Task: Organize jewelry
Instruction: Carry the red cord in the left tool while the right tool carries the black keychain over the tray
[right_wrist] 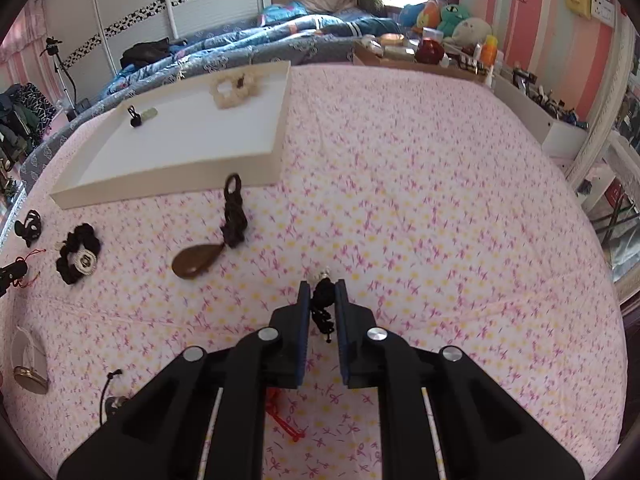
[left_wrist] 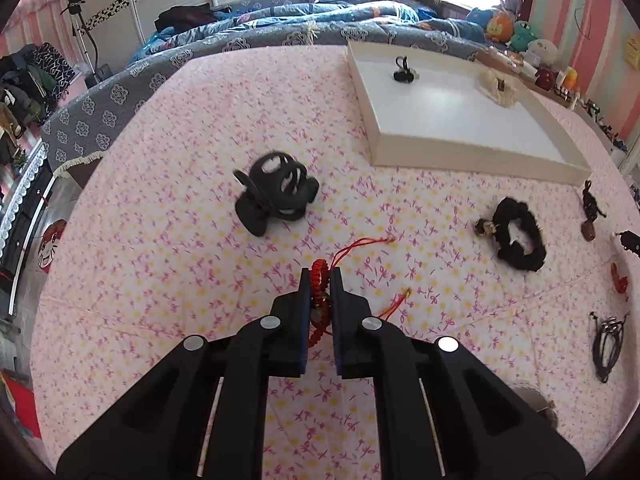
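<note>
My left gripper (left_wrist: 320, 276) is shut on a red braided bracelet (left_wrist: 319, 280), its red cords trailing over the pink sheet. My right gripper (right_wrist: 323, 288) is shut on a black corded piece with a small beaded end (right_wrist: 322, 300). A white tray (left_wrist: 472, 152) lies far right in the left wrist view and far left in the right wrist view (right_wrist: 180, 180). It holds a black knotted charm (left_wrist: 403, 70) and a cream scrunchie (left_wrist: 498, 88). A black hair claw (left_wrist: 276, 192) lies ahead of the left gripper.
On the sheet lie a black scrunchie (left_wrist: 520, 240), a brown teardrop pendant on a black knot (right_wrist: 198, 262), black cords (left_wrist: 608, 344) and a red piece (left_wrist: 620, 280). A round compact (right_wrist: 30, 378) sits at the left. Bedding and cluttered shelves lie beyond the sheet.
</note>
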